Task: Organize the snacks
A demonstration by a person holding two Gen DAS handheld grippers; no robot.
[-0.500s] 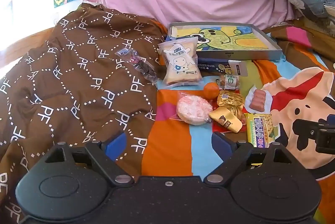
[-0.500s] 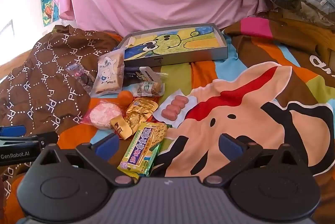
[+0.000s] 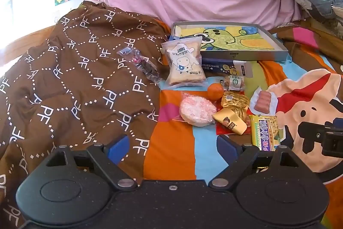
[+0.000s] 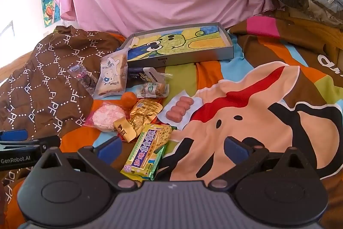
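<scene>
From the left wrist view, the left gripper point(image 3: 172, 148) hangs over the striped bedsheet point(image 3: 171, 154), jaws apart and holding nothing. Beyond it lie a round pink rice cracker point(image 3: 197, 110), a tangerine point(image 3: 215, 91) and a toast packet point(image 3: 184, 64), which leans near the grey tray point(image 3: 246, 54) at the far side. From the right wrist view, the right gripper point(image 4: 172, 148) also has its jaws apart, with a green-and-yellow biscuit pack point(image 4: 148, 151) lying between them, untouched; a sausage packet point(image 4: 179, 109) rests farther off.
</scene>
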